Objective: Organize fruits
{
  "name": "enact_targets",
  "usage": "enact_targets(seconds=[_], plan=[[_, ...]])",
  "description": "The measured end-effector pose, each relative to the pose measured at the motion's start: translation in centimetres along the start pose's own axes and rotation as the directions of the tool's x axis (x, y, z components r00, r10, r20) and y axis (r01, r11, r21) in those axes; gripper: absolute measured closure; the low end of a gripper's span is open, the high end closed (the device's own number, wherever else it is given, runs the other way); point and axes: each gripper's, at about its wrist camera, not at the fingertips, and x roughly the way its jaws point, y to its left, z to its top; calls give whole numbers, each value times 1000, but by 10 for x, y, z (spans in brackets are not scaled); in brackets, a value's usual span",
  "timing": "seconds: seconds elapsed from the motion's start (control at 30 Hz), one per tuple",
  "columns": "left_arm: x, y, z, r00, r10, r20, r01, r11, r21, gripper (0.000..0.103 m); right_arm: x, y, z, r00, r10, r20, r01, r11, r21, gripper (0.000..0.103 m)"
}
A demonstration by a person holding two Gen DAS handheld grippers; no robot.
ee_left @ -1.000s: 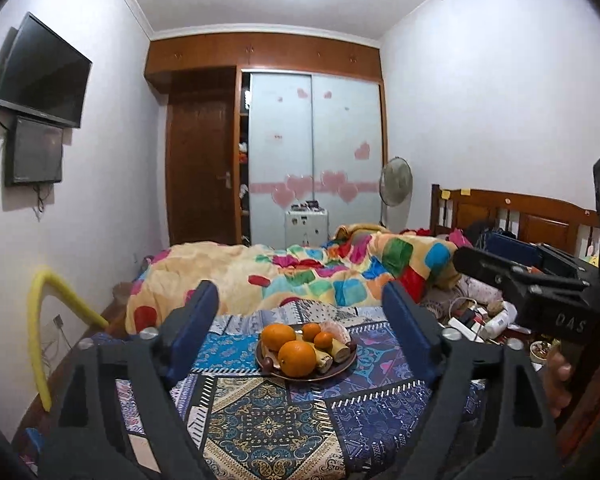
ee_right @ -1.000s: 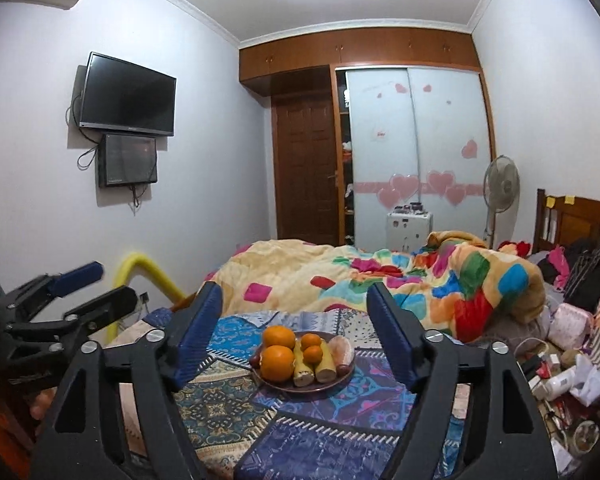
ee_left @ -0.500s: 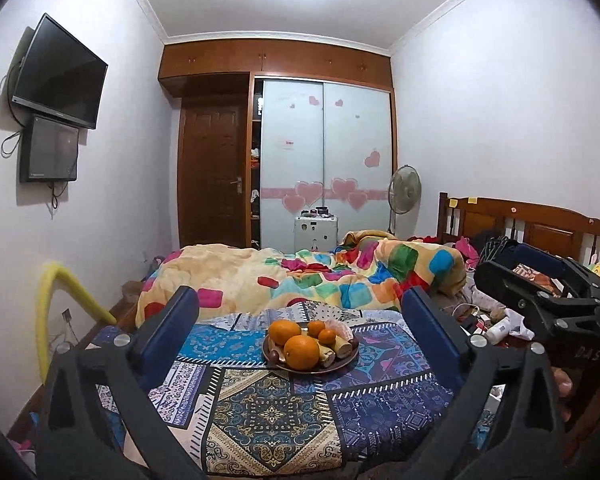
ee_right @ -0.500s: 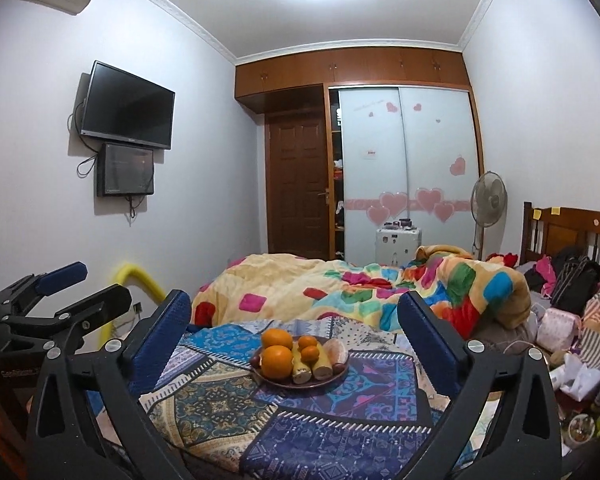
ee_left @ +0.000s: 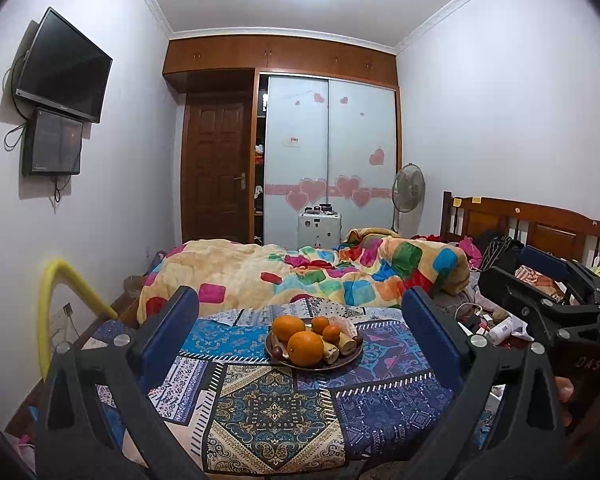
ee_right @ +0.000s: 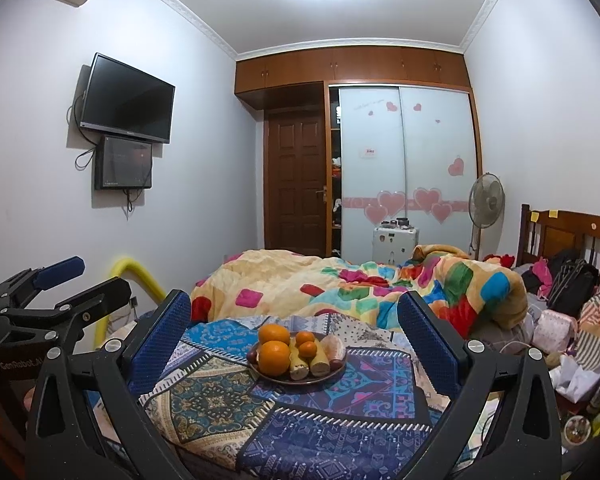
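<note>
The left gripper [ee_left: 300, 312] hangs with its blue fingers [ee_left: 172, 320] spread wide, framing a plate [ee_left: 350, 358] of fruit on a patterned cloth [ee_left: 276, 408]. Two oranges [ee_left: 305, 348], two smaller ones and cut bananas [ee_left: 346, 344] sit heaped on the plate. At the right edge, the right gripper [ee_left: 540, 288] also stands spread, holding nothing.

fruit plate [ee_left: 342, 362] sits mid-cloth [ee_left: 268, 408], quilt [ee_left: 300, 276] behind it, TV [ee_left: 62, 66] on left wall, fan [ee_left: 409, 191] back right
</note>
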Motion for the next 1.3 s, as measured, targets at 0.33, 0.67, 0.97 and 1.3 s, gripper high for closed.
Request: enact_targets(seconds=[0.33,0.67,0.97,1.3], plan=[[6,2,-3,1000,-4,-15,4,1000,-10,0,3,-3,-5,1000,0,-14,0,1000,3,0],[11,1,-4,1000,-14,-27,14,1000,-6,0,5,-4,-4,1000,3,-14,-3,1000,11,0],[13,1,-4,999,-15,-30,15,1000,-7,0,7,-5,-2,1000,10,-21,-10,1000,25,0],[16,-3,-7,998,-46,-42,45,999,-14,0,7,-5,-1,1000,5,-20,-4,1000,24,0]])
